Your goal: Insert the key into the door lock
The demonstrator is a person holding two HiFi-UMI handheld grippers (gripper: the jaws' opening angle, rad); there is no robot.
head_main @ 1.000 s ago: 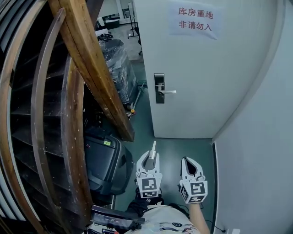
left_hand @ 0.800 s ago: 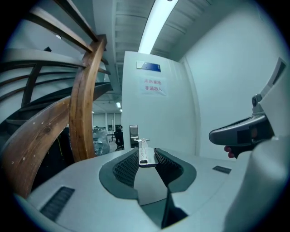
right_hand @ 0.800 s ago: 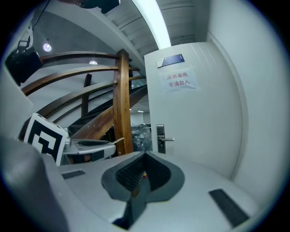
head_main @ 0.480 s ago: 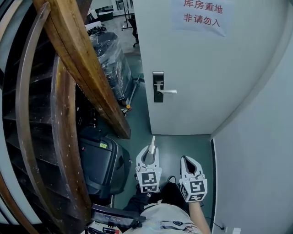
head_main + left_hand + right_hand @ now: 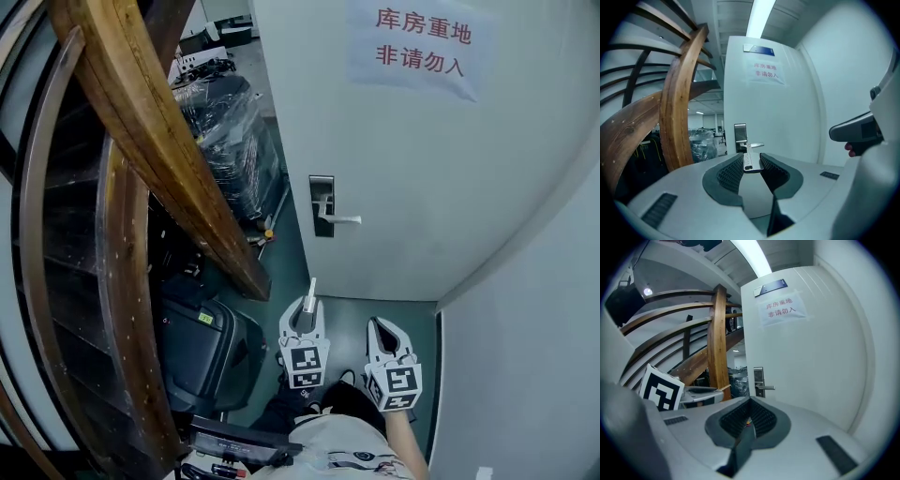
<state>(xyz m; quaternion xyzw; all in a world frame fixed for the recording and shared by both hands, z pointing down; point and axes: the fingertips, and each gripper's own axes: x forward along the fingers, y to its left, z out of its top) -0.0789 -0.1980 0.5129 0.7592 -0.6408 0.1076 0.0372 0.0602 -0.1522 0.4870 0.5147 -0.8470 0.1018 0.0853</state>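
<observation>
A white door (image 5: 441, 159) stands ahead with a dark lock plate (image 5: 322, 206) and a silver lever handle (image 5: 339, 219) at its left edge. My left gripper (image 5: 307, 313) is shut on a silver key (image 5: 311, 291) whose blade points up toward the lock, well short of it. In the left gripper view the key (image 5: 748, 161) sits between the ribbed pads, in line with the lock plate (image 5: 740, 137). My right gripper (image 5: 383, 339) hangs beside the left one, shut and empty; its view shows the lock plate (image 5: 759, 379) far ahead.
A curved wooden stair stringer (image 5: 159, 141) and rails crowd the left side. Plastic-wrapped goods (image 5: 230, 131) stand beyond the door's open edge. A black case (image 5: 202, 352) lies on the green floor by my left. A white wall (image 5: 534, 347) closes the right. A paper sign (image 5: 419, 42) hangs on the door.
The view has tilted and the door looks nearer; the lock plate now sits lower in frame. Both grippers keep their places side by side, key still held.
</observation>
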